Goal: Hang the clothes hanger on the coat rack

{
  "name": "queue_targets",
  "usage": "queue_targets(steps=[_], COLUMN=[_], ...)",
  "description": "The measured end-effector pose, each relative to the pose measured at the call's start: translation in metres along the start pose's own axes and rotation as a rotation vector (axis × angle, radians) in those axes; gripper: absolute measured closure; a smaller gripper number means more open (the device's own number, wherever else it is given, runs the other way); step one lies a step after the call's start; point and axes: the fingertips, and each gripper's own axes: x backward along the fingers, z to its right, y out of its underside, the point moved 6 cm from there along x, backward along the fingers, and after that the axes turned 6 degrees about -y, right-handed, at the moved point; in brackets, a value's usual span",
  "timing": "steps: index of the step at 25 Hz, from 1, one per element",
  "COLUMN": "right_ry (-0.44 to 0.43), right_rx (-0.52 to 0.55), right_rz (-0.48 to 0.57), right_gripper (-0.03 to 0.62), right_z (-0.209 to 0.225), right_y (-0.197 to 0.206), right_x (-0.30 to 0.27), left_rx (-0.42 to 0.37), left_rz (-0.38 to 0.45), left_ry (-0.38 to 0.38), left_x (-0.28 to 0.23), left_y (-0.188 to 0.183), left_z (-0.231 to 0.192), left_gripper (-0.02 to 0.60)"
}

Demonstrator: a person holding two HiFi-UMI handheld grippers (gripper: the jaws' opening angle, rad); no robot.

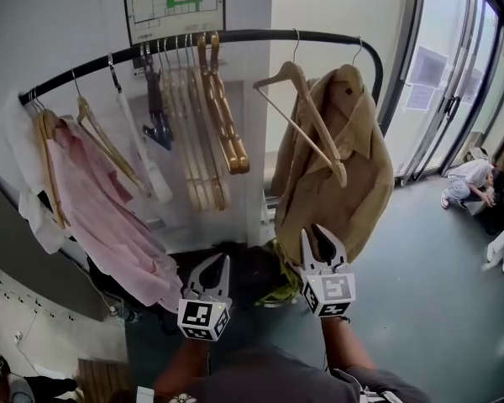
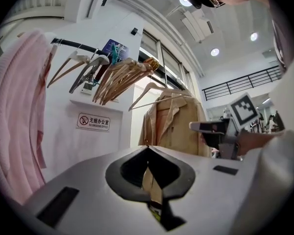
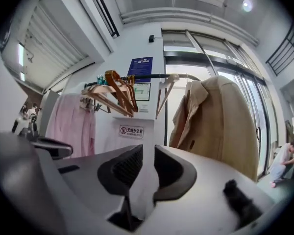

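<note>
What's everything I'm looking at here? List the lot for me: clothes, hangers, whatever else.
coat rack: one, black curved rail, across the top
floor-plan notice: one, white and green, wall above the rail
no-smoking sign: one, white and red, wall behind the rail
bare wooden hangers: a bunch, uncounted, light wood, mid rail
single wooden hanger: one, empty, beside the jacket
jacket: one, tan, rail's right end
shirt: one, pink, hung at left
white garment: one, far left
dark heap: black, floor under the rack
person: one, crouching, far right
left gripper: white, jaws together, empty
right gripper: white, jaws apart, empty
</note>
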Motion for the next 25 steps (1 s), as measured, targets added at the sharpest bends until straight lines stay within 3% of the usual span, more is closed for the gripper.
queue_targets(steps=[5,25], right_ry=[-0.056,-0.070], right_rx=[0.042,0.005], right_rz=[-0.060,-0.068], right_gripper=[0.579,0.580], right_z=[-0.030,-0.047], right_y=[0.030,0.030], right_x=[0.028,0.059], left_rx=[-0.011,-0.038], left_rz=[0.000,-0.044], left_ry=[0.022,-0.005], left_x=[-0.005,0.017], left_y=[-0.006,0.004], left_z=[0.009,0.023], left_gripper=[0.572,0.572])
